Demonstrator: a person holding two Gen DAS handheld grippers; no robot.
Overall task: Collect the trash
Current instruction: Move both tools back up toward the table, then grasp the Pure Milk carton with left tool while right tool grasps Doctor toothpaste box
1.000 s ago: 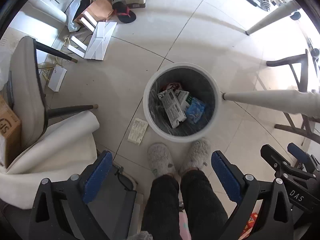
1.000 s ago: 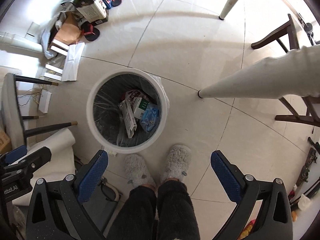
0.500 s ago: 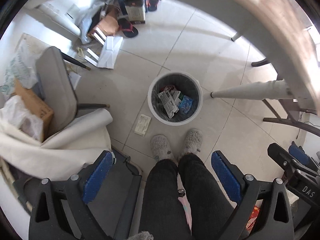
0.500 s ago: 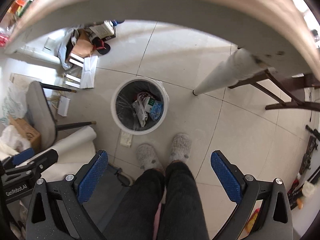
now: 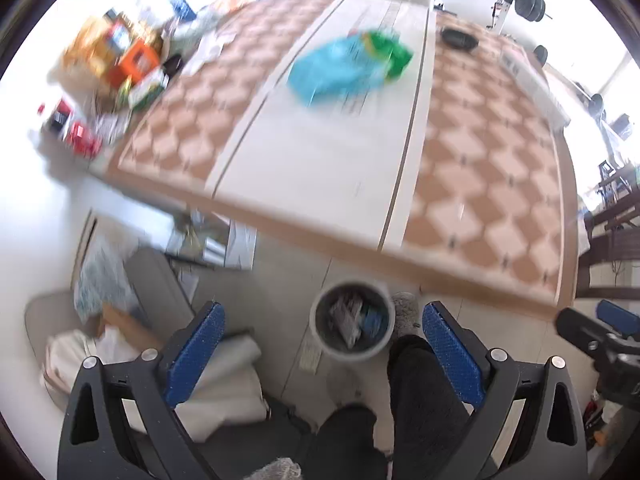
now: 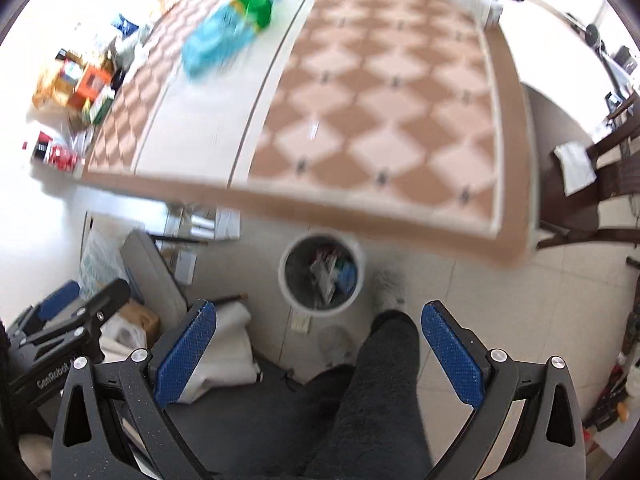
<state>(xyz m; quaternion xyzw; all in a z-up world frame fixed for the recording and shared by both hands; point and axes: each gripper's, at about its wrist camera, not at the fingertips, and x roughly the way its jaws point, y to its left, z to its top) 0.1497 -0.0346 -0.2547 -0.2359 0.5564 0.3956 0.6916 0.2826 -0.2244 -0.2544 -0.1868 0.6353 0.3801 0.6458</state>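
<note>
Both pictures are smeared with blur. The left tongs (image 5: 320, 350) stand wide with nothing between the blue, dimpled pads (image 5: 195, 354) on their black frames; the right tongs (image 6: 316, 346) stand wide too, also holding nothing, and show again at the right edge of the left wrist view.

The bench (image 5: 480, 184) fills the upper half of each view: a flat top with a brown and pale pink diamond check, a plain white strip running down its length, and a tan border along the near edge. On that white strip, toward the far end, lies a crinkled plastic wrapper (image 5: 348, 66), turquoise for most of its length with a green end. In the left view its long axis slants from lower left up to the right, the green end pointing to the far right; in the right wrist view it lies at (image 6: 228, 30), well away from both tongs.

On the pale tiled floor by the bench's near edge stands a round white bin (image 5: 352, 326) with a dark liner, upright, open mouth up, holding papers and something blue. Just right of it is a fluffy grey slipper (image 5: 406, 306) and a dark trouser leg (image 5: 420, 392). A heap of coloured boxes (image 5: 120, 60) crowds the bench's far left corner
</note>
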